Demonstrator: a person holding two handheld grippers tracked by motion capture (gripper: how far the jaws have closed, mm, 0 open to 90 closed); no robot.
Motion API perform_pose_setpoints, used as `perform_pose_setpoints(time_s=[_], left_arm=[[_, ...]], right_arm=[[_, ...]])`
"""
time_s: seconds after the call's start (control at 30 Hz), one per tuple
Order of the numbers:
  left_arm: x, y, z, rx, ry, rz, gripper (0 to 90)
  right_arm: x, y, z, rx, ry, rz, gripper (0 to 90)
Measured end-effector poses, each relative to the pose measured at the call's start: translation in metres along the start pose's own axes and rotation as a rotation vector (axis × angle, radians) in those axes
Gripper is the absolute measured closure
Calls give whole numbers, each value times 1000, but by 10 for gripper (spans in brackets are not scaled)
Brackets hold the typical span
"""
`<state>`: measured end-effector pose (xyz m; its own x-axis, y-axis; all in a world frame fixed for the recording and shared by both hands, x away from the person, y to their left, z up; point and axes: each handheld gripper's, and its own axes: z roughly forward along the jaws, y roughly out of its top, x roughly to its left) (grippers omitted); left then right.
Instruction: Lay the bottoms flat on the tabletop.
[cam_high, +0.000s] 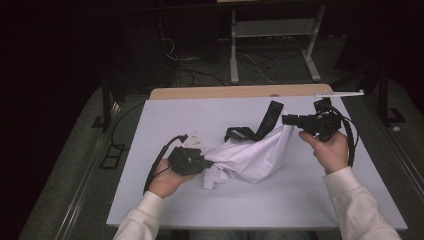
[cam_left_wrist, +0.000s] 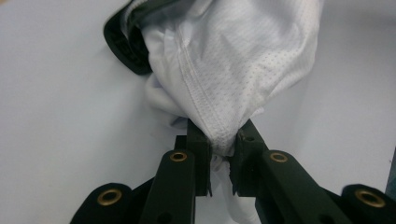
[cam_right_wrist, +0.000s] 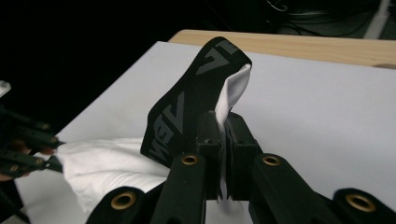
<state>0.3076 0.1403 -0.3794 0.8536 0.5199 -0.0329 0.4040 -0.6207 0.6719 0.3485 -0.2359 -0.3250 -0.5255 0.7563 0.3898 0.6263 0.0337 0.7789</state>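
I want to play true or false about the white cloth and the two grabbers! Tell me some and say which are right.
1. The left gripper pinches white fabric of the garment. True.
2. The right gripper is open and holds nothing. False: it is shut on the garment at the black waistband.
3. The garment is red. False: it is white with a black band.
4. The garment hangs between both grippers above a pale table. True.
5. The waistband has grey letters on it. True.
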Motion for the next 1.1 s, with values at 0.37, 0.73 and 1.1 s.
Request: perform_pose_setpoints(time_s=[0.37, 0.73, 1.1], left_arm=[[-8, -33, 39, 69, -115, -37, 790], [-14, -23, 31, 58, -174, -4, 707], [19, 9, 11, -26, -120, -68, 582]], right_arm=[[-43, -43, 55, 82, -77, 107, 851], [-77, -75, 36, 168, -175, 144, 851], [-97, -98, 13, 175, -178, 194, 850]])
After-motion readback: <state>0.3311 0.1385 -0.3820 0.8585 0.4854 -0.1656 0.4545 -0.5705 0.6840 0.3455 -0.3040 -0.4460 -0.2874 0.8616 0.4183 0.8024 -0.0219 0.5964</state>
